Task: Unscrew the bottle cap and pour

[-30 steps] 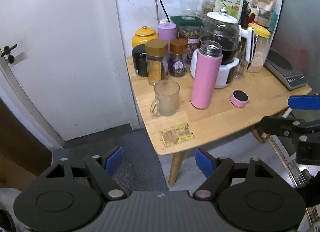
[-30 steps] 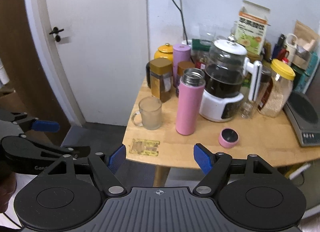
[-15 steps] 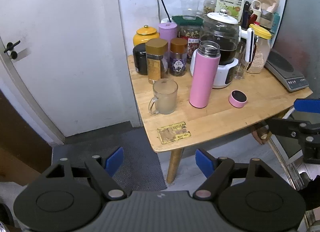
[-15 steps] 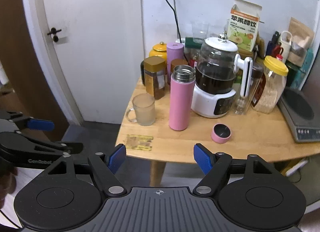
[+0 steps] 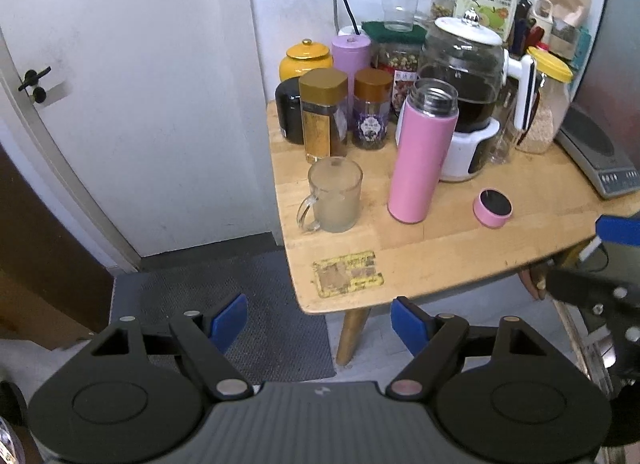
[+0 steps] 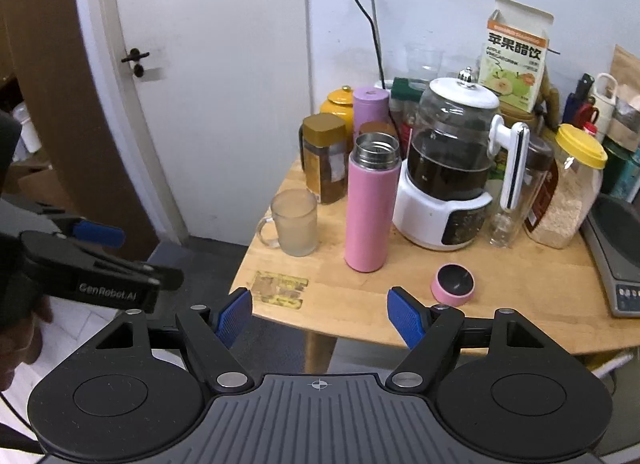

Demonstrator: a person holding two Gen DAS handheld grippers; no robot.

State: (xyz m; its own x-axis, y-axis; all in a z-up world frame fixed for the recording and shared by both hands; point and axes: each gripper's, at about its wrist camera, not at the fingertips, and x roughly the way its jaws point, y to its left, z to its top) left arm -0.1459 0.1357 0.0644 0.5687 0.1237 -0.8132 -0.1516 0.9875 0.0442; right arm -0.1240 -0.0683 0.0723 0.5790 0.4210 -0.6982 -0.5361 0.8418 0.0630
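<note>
A pink bottle (image 5: 420, 160) (image 6: 370, 208) stands upright and uncapped on the wooden table (image 5: 440, 248) (image 6: 360, 296). Its pink cap (image 5: 493, 207) (image 6: 454, 283) lies upside down to its right. A frosted glass mug (image 5: 334, 195) (image 6: 291, 222) with pale liquid stands to the bottle's left. My left gripper (image 5: 319, 322) is open and empty, held back from the table's front corner; it also shows in the right wrist view (image 6: 96, 260). My right gripper (image 6: 319, 318) is open and empty before the front edge; it also shows in the left wrist view (image 5: 600, 264).
Behind the bottle stand a glass kettle on a white base (image 6: 448, 180), several jars (image 5: 324, 116), a purple tin (image 5: 351, 56), a yellow-lidded jar (image 6: 568, 188) and a juice carton (image 6: 516, 52). A scale (image 5: 596, 160) sits at the right. A door (image 6: 52, 64) is left.
Both grippers have drawn back a little from the table, so the objects look slightly farther away. The bottle, cap and mug have not moved.
</note>
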